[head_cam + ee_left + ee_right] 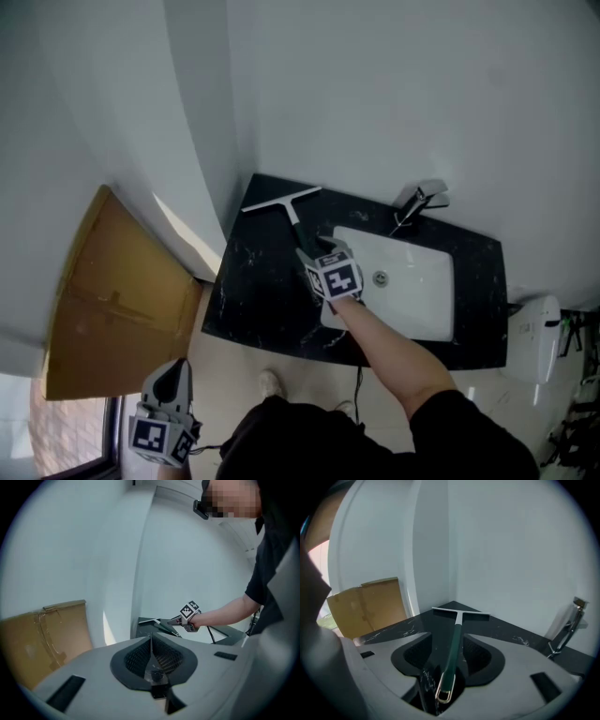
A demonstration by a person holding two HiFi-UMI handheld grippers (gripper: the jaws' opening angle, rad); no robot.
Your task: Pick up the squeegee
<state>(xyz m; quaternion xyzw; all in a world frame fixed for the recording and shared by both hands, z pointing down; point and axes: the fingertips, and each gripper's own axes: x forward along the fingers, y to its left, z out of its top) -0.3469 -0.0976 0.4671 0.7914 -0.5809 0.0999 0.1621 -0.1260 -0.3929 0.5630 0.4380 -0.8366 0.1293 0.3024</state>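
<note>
Right gripper view: the right gripper point(449, 644), jaws spread wide, straddled the green-handled, white-bladed squeegee point(455, 630) lying at the black marble desk's point(393, 629) back left corner; closing squarely on the handle looked best.

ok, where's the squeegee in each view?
Head view: squeegee at the upper left of the counter, handle running down to the right gripper.
Left gripper view: small, mid-frame, far beyond the jaws.
Right gripper view: dead centre, handle between the open jaws.
Shared landmark: cardboard, left of the counter in all three.
</note>
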